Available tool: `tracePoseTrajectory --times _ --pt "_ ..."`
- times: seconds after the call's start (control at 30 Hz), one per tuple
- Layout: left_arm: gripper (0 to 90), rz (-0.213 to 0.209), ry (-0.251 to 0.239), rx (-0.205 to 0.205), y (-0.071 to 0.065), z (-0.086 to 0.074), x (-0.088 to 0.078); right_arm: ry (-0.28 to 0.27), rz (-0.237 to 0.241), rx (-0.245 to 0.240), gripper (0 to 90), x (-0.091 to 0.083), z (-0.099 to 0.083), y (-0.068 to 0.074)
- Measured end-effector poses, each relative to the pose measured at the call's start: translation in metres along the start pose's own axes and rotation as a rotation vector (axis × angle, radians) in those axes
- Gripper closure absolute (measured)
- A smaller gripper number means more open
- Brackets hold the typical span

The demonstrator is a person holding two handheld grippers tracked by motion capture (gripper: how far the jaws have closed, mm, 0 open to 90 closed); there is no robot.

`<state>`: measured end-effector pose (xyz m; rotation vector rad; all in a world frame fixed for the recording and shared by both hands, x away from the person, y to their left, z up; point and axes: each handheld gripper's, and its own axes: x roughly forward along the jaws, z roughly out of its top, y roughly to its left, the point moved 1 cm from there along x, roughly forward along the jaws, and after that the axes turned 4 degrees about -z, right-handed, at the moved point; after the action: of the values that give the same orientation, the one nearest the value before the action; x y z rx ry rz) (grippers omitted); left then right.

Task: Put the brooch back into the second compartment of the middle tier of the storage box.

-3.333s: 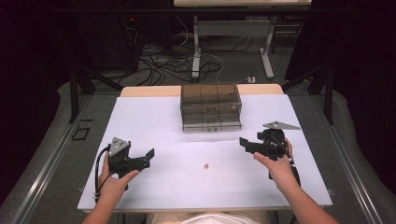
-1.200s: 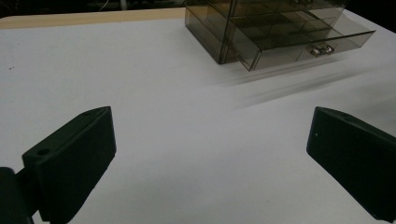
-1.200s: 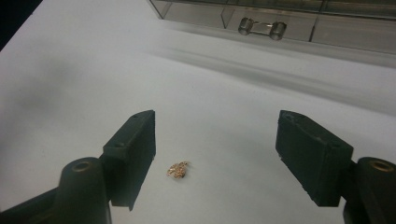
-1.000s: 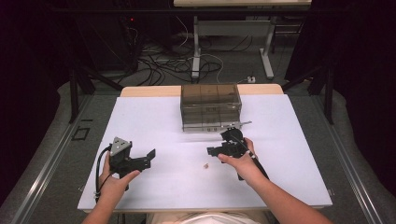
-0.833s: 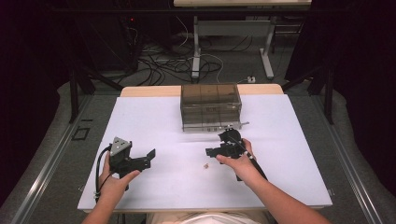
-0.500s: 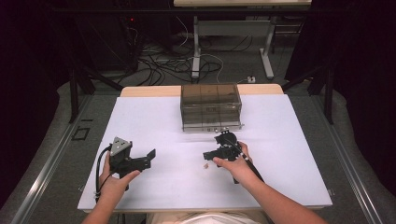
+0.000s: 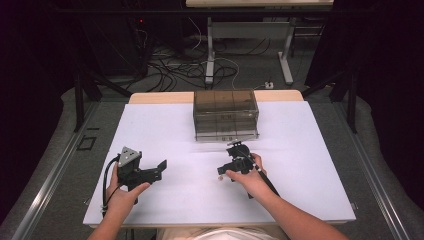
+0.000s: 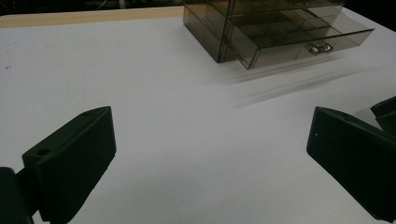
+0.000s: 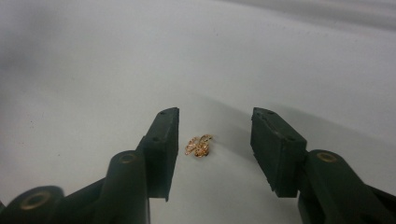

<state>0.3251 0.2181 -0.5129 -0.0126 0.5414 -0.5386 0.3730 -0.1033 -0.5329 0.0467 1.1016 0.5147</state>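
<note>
Now the right gripper (image 9: 215,140) sits low over the desk (image 7: 165,125), roughly mid-desk, a bit toward the near edge; its fingers (image 9: 163,144) are about half open and have just been closing, w/ the small gold trinket (image 9: 199,145) lying between them, untouched by either pad; nothing gripped yet. In the high view that gripper (image 7: 221,173) shows just in front of the smoked plastic drawer box (image 7: 226,115), which stands toward the far edge, centre; one drawer (image 8: 299,44) looks pulled partly out. The trinket rests flat on the white surface, nearer the pad on the left in the right gripper view than the other one.

Left gripper (image 7: 162,166) is parked near the left side of the desk, close to the near edge; fingers (image 8: 70,172) wide apart, holding nothing.

Step in hand, as I read it: pinch the trinket. To do it well: shift a touch so the piece sits centred btw the pads; drop the tips till they nearly brush the desk, since the thing is thin and low; close slowly and evenly so the nearer pad doesn't nudge it sideways first; lift straight up only once both pads bite. Risk: tiny, likely slippery metal; it could skid or flip out if the close is fast or off-centre.
</note>
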Motion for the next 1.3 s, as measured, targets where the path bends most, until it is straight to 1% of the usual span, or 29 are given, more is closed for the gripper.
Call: tracePoseTrajectory --times 0.03,0.07,0.1,0.13,0.2,0.23,0.3,0.37,0.43,0.5,0.53,0.6,0.63,0.67,0.8,0.93,1.0,1.03,1.17,1.3 --pt "1.4 0.000 0.000 0.000 0.000 0.000 0.000 0.017 0.010 0.012 54.3 0.000 0.000 0.001" --pt "1.4 0.000 -0.001 -0.001 0.000 0.000 0.000 0.028 0.002 0.010 56.4 0.003 -0.001 0.001" --pt "1.4 -0.001 0.000 0.000 0.000 0.000 0.000 0.030 -0.002 0.022 57.1 0.004 -0.001 0.002" --pt "1.4 0.000 0.000 0.000 0.000 0.000 0.000 0.027 0.002 0.010 57.9 0.005 -0.001 0.001" --pt "1.4 -0.001 0.000 0.000 0.000 0.000 0.000 0.026 0.007 0.007 58.8 0.006 -0.001 0.002" --pt "1.5 -0.001 0.001 0.001 0.000 0.000 0.000 0.015 0.002 0.000 61.6 0.008 -0.001 0.002" --pt "1.4 -0.002 0.001 0.000 0.000 0.000 0.000 0.055 -0.010 0.024 64.3 0.007 -0.001 0.004" --pt "1.5 -0.005 0.000 -0.005 0.000 0.000 0.000 0.071 -0.013 0.018 66.9 0.008 -0.001 0.005" --pt "1.5 -0.004 0.001 -0.002 0.000 0.000 0.000 0.065 -0.014 0.024 68.5 0.010 -0.001 0.006" --pt "1.5 -0.002 0.001 0.000 0.000 0.000 0.000 0.067 -0.015 0.017 70.2 0.011 -0.002 0.006" --pt "1.5 -0.003 0.001 0.000 0.000 0.000 0.000 0.046 -0.006 0.022 71.0 0.013 -0.003 0.007" --pt "1.5 -0.003 0.001 0.000 0.000 0.000 0.000 0.053 -0.003 0.020 71.5 0.013 -0.003 0.007" --pt "1.5 -0.003 0.001 0.000 0.000 0.000 0.000 0.054 -0.003 0.007 72.4 0.014 -0.003 0.007" --pt "1.5 -0.003 0.001 0.000 0.000 0.000 0.000 0.062 -0.009 0.013 72.9 0.014 -0.003 0.008" --pt "1.5 -0.006 -0.001 -0.005 -0.001 0.000 0.001 0.062 0.002 0.008 75.0 0.014 -0.003 0.008" --pt "1.5 -0.006 0.000 -0.005 0.000 0.000 0.000 0.062 -0.003 0.008 77.0 0.014 -0.003 0.008" --pt "1.5 -0.006 -0.002 -0.005 -0.001 0.000 0.001 0.069 -0.011 0.004 77.9 0.013 -0.003 0.009" --pt "1.5 -0.005 -0.002 -0.005 -0.001 0.000 0.001 0.085 -0.016 -0.002 78.6 0.012 -0.003 0.009" --pt "1.5 -0.004 0.001 -0.003 -0.001 0.000 0.001 0.073 -0.007 0.009 80.0 0.013 -0.004 0.010" --pt "1.5 -0.004 0.002 0.000 -0.001 0.000 0.001 0.089 -0.012 -0.002 81.8 0.012 -0.003 0.010"
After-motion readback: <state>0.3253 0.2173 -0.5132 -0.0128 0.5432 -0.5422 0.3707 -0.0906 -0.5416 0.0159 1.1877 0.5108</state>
